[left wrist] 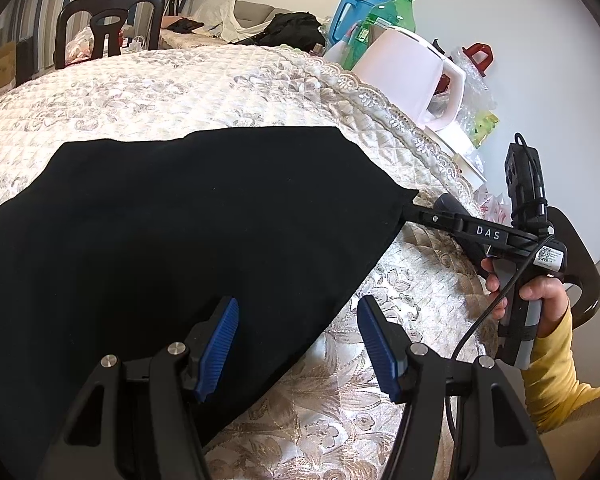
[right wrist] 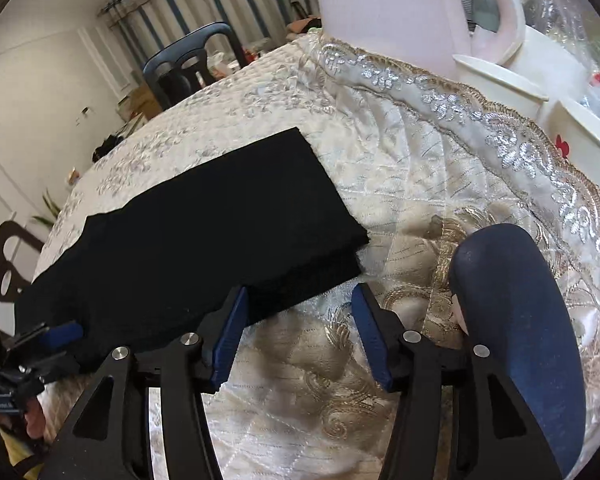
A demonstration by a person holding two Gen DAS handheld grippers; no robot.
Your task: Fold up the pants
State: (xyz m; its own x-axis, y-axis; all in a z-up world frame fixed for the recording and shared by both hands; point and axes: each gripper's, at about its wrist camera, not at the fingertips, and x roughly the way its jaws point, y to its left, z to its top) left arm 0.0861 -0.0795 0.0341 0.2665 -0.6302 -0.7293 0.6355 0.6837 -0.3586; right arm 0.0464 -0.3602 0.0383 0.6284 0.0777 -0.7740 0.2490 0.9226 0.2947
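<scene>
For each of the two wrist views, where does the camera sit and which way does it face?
Left wrist: on the left gripper, angled down at the black pants; shows the right gripper, a hand and a yellow sleeve.
Right wrist: on the right gripper, angled down past the pants' end; shows the left gripper at lower left.
Shared: pants, quilted tablecloth, pink kettle.

We see the pants (left wrist: pixel 172 216) on the table (left wrist: pixel 148 88); a kettle (left wrist: pixel 408 76) at right, a chair (left wrist: pixel 108 24) beyond.
</scene>
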